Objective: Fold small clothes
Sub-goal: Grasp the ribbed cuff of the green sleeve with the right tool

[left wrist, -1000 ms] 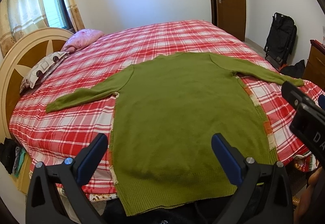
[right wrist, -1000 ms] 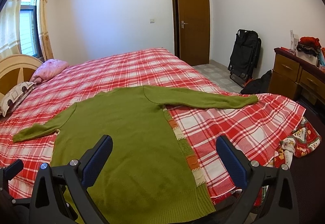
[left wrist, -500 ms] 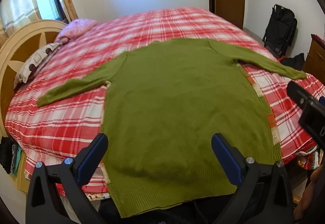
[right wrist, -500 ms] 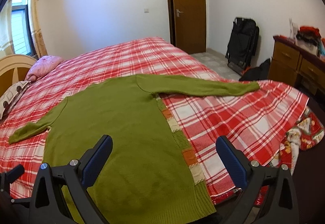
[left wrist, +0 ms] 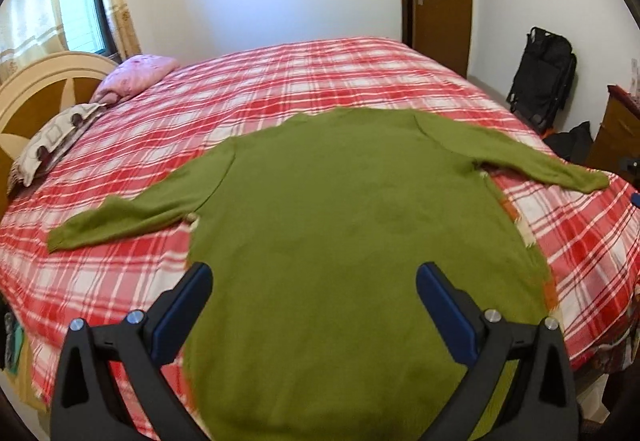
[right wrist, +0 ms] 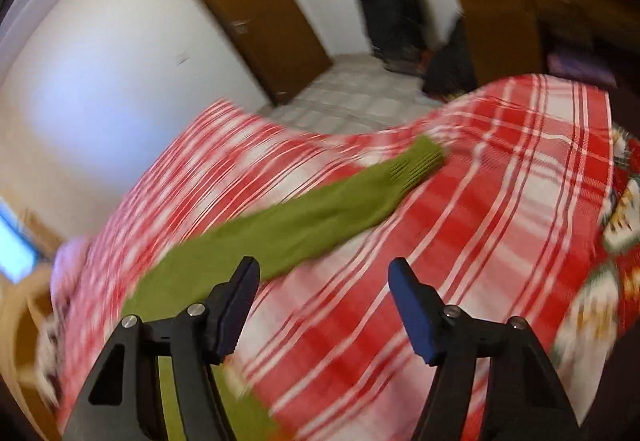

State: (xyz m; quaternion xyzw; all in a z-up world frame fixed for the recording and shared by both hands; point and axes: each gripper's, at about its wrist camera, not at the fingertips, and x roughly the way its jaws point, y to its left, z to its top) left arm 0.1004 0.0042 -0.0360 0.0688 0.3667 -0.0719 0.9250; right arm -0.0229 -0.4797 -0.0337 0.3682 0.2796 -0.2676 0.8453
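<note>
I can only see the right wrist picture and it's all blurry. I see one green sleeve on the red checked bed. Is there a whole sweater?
Observer: Yes. The left wrist view shows the whole green sweater lying flat on the bed, both sleeves spread out.
Operator: Is the other hand-held gripper holding it?
Observer: No. The left hand-held gripper is open, with its fingers wide apart over the sweater's lower part.
Operator: Where's the other sleeve?
Observer: It points toward the headboard, where two pillows lie.
Operator: Is mine near my sleeve?
Observer: Your right hand-held gripper is open, aimed along the right sleeve.
</note>
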